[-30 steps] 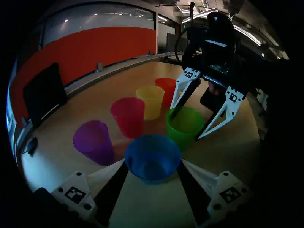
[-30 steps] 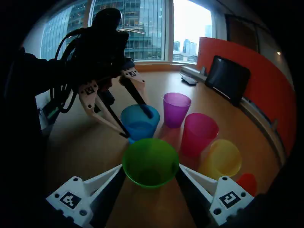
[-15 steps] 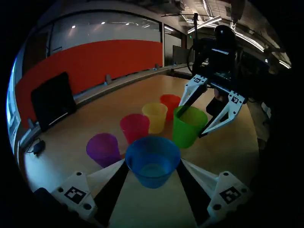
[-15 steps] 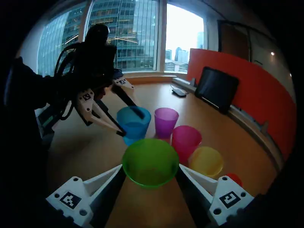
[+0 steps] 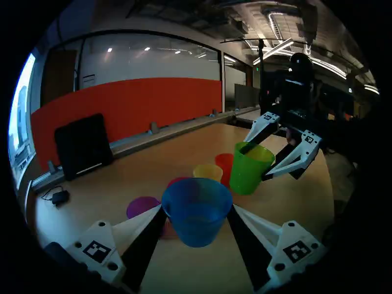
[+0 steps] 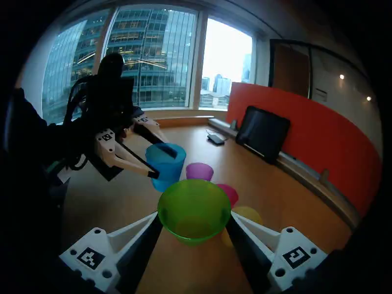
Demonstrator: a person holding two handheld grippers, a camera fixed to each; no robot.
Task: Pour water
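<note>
Translucent glossy plastic blue cup (image 5: 197,209), smooth wood table (image 5: 147,171).

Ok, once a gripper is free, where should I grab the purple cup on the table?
Pinch the purple cup across its side wall, just under the rim. It stands upright, mouth up, at the end of the row, so it is probably best to come in level from its open side, away from the pink cup.
</note>
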